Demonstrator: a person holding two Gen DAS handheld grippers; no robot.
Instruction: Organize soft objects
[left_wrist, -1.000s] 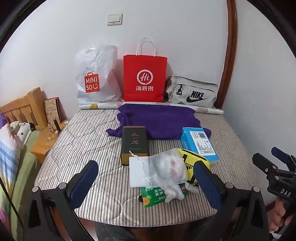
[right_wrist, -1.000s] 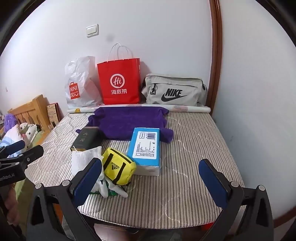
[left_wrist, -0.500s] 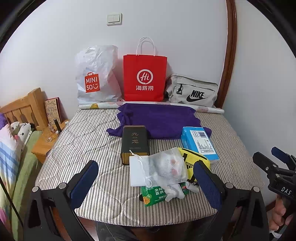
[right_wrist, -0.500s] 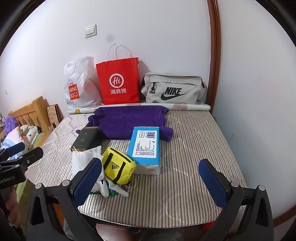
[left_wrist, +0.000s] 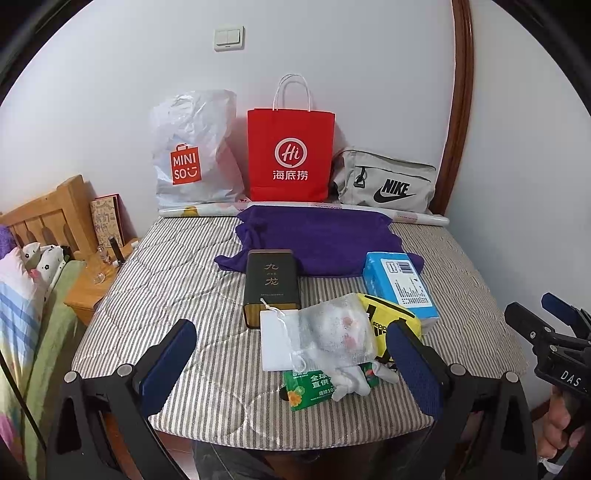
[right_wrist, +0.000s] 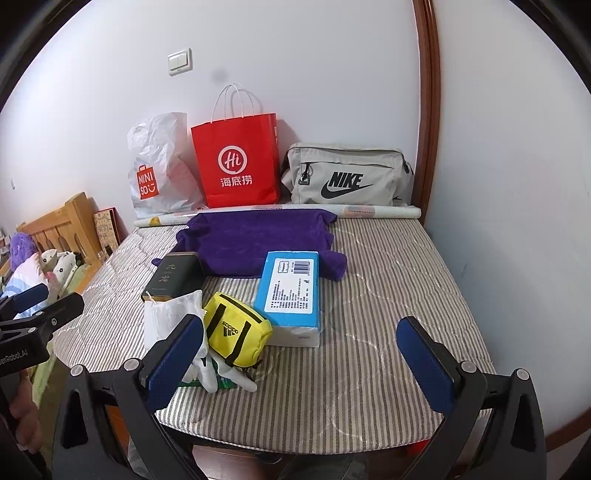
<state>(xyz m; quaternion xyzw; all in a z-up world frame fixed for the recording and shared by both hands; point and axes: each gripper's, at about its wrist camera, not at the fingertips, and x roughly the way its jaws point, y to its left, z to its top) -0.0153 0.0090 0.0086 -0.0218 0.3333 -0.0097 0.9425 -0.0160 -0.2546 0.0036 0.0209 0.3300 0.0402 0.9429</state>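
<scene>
Nothing is shifting since 1 second ago: both the left claw (left_wrist: 291, 363) and right claw (right_wrist: 301, 356) are hovering spread, the white mesh drawstring pouch (left_wrist: 332, 338) lying ungrasped ahead.

Striped quilted mattress (left_wrist: 155, 280) carries a purple towel (left_wrist: 317, 240) at the back, with a paper roll (left_wrist: 207, 210), white plastic bag (left_wrist: 192, 155), red paper bag (left_wrist: 290, 155) and grey pouch (left_wrist: 384, 184) along the wall. Nearer: dark tin (left_wrist: 271, 280), blue box (left_wrist: 400, 284), yellow pouch (right_wrist: 236, 328), white mesh bag (left_wrist: 332, 336) overlapping a green packet (left_wrist: 314, 387).
</scene>
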